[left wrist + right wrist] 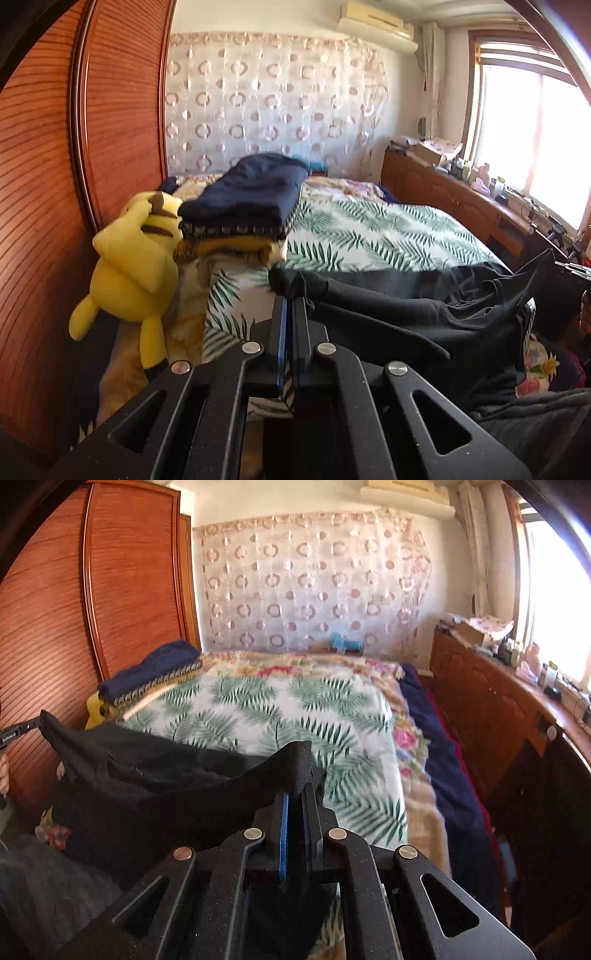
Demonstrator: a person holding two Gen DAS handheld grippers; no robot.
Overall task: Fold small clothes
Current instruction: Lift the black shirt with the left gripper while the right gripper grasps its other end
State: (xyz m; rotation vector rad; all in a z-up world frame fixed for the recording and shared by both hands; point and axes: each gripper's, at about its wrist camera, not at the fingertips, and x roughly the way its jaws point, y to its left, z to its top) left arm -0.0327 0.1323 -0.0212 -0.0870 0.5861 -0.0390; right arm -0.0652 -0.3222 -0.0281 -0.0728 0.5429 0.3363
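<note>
Daylight from blown-out window point(535, 136) at right; fisheye warps edges, dark vignette corners; slight motion blur.

The left gripper point(291, 299) is built of matte black, lightly speckled plastic: two flat narrow fingers point(301, 325), one lined with a bright blue pad along its inner face. Behind the fingers, angled black linkage arms spread outward, each pierced by a triangular cutout and pinned with round silver rivets point(252, 347). The right gripper point(295, 794) has the same make: black fingers, a blue pad strip point(283, 834), silver pins point(337, 833) and triangular openings in its linkage. Left of the right gripper, small white lettering, too small to read, marks the other tool's black finger point(14, 733), with a sliver of bare skin point(3, 775) below it.
</note>
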